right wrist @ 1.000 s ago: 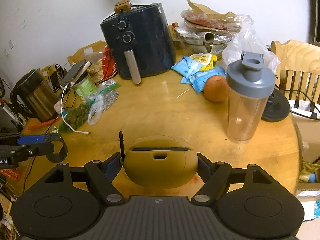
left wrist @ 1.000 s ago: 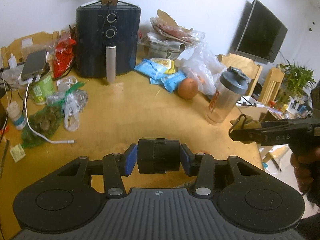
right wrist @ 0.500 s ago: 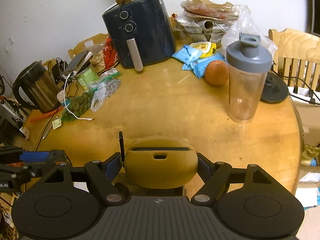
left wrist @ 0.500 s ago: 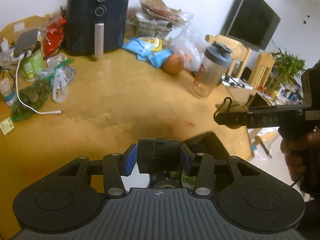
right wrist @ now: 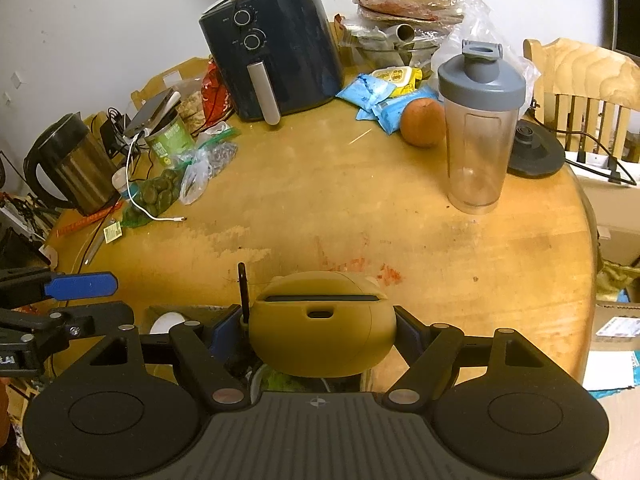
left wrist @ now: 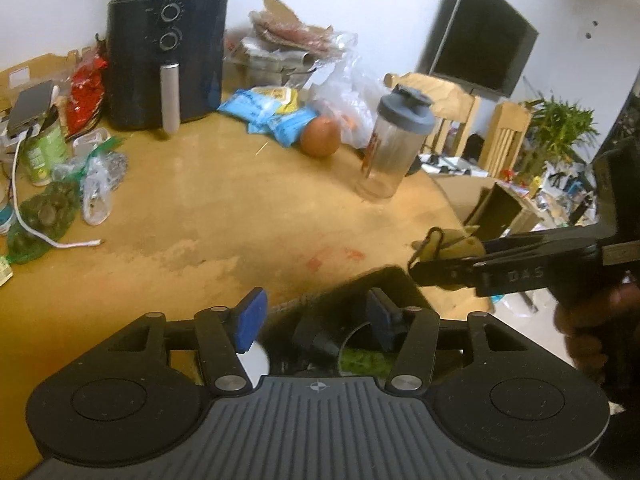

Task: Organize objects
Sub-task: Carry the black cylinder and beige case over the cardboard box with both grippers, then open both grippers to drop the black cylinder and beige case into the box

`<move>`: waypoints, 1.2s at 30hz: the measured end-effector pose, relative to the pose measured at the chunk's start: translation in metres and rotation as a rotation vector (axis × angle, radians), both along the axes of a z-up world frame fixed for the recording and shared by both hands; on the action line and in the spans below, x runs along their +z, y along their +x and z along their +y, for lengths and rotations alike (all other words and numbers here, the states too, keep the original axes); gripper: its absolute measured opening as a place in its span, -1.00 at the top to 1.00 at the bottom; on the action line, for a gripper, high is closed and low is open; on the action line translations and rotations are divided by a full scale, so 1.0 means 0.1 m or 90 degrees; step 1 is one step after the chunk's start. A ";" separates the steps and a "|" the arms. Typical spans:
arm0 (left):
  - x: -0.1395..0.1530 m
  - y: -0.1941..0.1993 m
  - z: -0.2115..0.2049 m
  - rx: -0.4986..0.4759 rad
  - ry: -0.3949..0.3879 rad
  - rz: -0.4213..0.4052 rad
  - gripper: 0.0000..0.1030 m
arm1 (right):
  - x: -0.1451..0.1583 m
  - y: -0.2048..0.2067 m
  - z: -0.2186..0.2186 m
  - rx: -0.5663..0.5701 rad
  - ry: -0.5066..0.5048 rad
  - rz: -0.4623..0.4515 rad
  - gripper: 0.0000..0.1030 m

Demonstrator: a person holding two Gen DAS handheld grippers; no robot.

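My left gripper [left wrist: 316,318] hangs over a dark bin [left wrist: 380,278] at the table's near edge. Its jaws are opening and its blue pads [left wrist: 251,320] stand apart. A small black block [left wrist: 314,340] sits blurred below and between them, free of both pads, inside the bin. My right gripper [right wrist: 322,334] is shut on a rounded olive case [right wrist: 322,320] with a black loop at its left side. In the left wrist view the right gripper [left wrist: 436,258] and the olive case [left wrist: 460,246] show at the right, held by a hand. The left gripper [right wrist: 76,304] appears at the far left of the right wrist view.
On the round wooden table [right wrist: 320,200] stand a dark air fryer [right wrist: 276,44], a clear shaker bottle [right wrist: 478,132], an orange [right wrist: 422,122], blue snack packets [right wrist: 372,92], bagged items [right wrist: 160,192] and a kettle [right wrist: 72,164]. A wooden chair [right wrist: 580,80] is at the right.
The left jaws have spread and the black block they gripped has dropped from between the pads into the bin. Both grippers have drawn back toward the table's near edge; the right still grips the case.
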State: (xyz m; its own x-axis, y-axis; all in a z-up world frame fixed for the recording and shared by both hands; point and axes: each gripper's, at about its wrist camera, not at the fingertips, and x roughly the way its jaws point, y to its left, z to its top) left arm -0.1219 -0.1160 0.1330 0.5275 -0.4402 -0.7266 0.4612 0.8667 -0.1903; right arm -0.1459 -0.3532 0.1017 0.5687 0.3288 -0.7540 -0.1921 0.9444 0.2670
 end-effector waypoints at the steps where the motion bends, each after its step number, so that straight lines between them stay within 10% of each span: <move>1: -0.02 0.00 0.02 0.005 0.005 0.005 -0.06 | 0.00 -0.01 0.00 0.001 0.000 0.002 -0.54; 8: -0.11 -0.07 0.20 0.052 0.017 0.033 -0.36 | -0.05 -0.06 0.08 0.018 -0.006 0.017 -0.54; 36: -0.22 -0.18 0.55 0.174 0.033 0.074 -0.47 | -0.01 -0.02 0.64 0.154 -0.023 0.041 -0.55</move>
